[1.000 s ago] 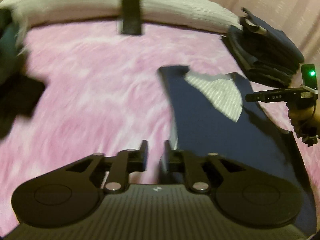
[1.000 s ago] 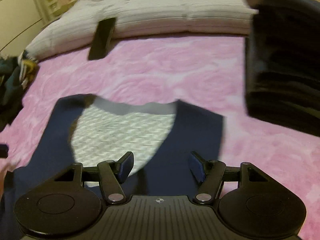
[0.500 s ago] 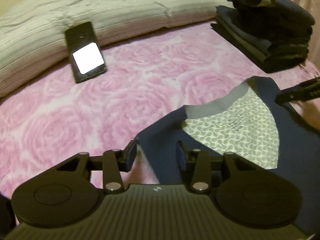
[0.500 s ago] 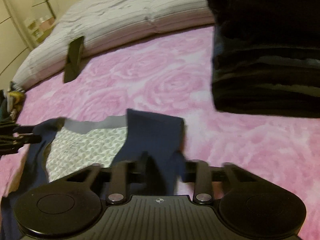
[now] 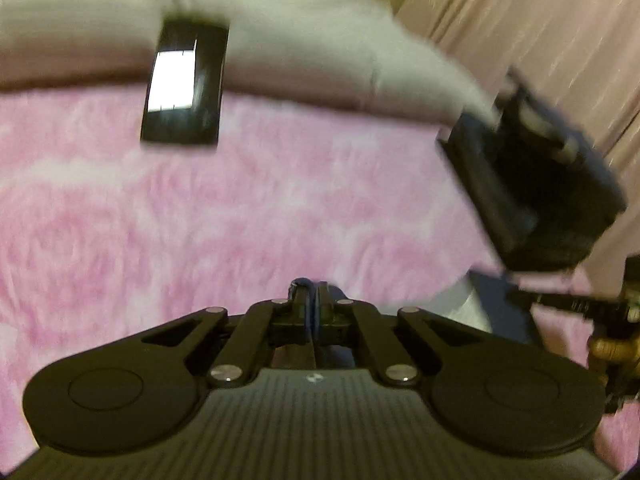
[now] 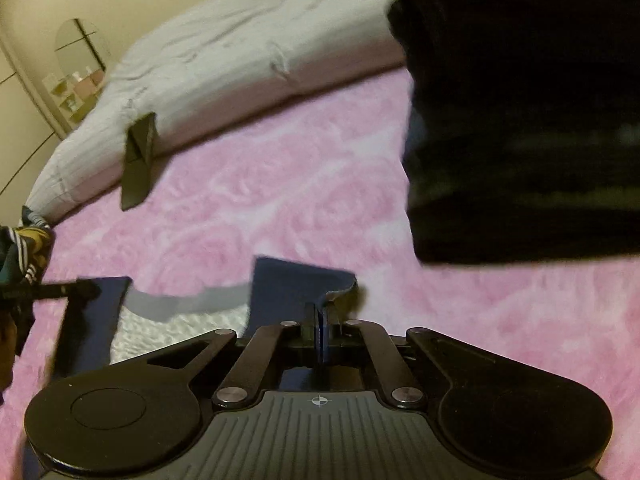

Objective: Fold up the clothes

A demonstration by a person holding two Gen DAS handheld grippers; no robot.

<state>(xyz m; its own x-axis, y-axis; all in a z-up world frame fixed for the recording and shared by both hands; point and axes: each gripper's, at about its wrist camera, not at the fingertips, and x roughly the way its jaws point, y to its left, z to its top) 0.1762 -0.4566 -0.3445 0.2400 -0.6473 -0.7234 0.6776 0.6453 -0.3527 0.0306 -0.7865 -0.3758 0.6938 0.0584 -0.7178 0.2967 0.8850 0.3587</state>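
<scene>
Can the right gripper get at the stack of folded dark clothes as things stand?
Probably not yet: the right gripper is shut on the navy garment, so it isn't free. Otherwise the way looks clear: only bare pink bedspread lies between it and the stack of folded dark clothes.

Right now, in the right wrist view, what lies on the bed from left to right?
Striped clothes → phone → navy garment, pinched by the right gripper → dark folded stack.

No readable text anywhere. My left gripper (image 5: 311, 304) body carries a small pale emblem, my right gripper (image 6: 321, 320) body a crosshair roundel. Phone (image 5: 185, 80) screen glows blank white.
</scene>
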